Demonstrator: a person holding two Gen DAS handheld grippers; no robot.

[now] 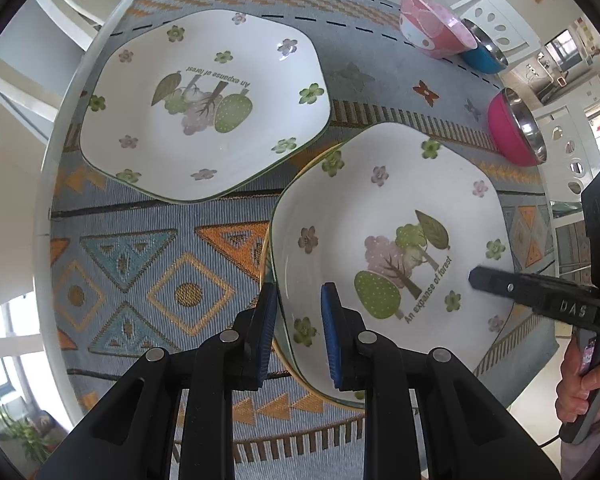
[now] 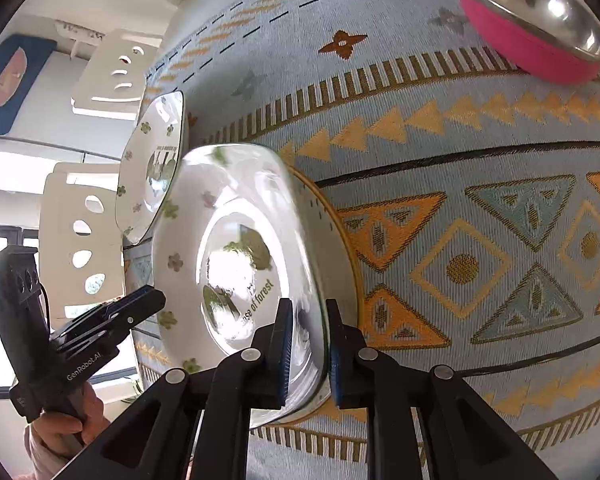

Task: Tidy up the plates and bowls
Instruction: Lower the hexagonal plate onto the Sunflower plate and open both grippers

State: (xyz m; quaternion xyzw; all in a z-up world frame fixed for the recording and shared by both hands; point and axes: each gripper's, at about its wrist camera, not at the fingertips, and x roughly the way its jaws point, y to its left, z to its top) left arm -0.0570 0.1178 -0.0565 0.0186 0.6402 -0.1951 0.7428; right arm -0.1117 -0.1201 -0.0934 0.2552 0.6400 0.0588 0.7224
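Left hand-held gripper [image 1: 299, 330]: clamped on near plate [image 1: 400, 216] rim
Right hand-held gripper [image 2: 309, 346]: clamped on opposite rim — same plate
Second plate [image 1: 204, 104]: flat on desk [image 1: 140, 264] – apart

Left wrist camera looks steeply down, close over the floral plate [image 1: 384, 216] from its left rim; right wrist camera faces it from the right rim; both share this plate and the patterned cloth [image 1: 148, 280].

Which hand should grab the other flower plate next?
Left, probably. Both grip the near plate, but the left hand-held gripper holds the rim facing the other plate. The right hand-held gripper is across the near plate from it.
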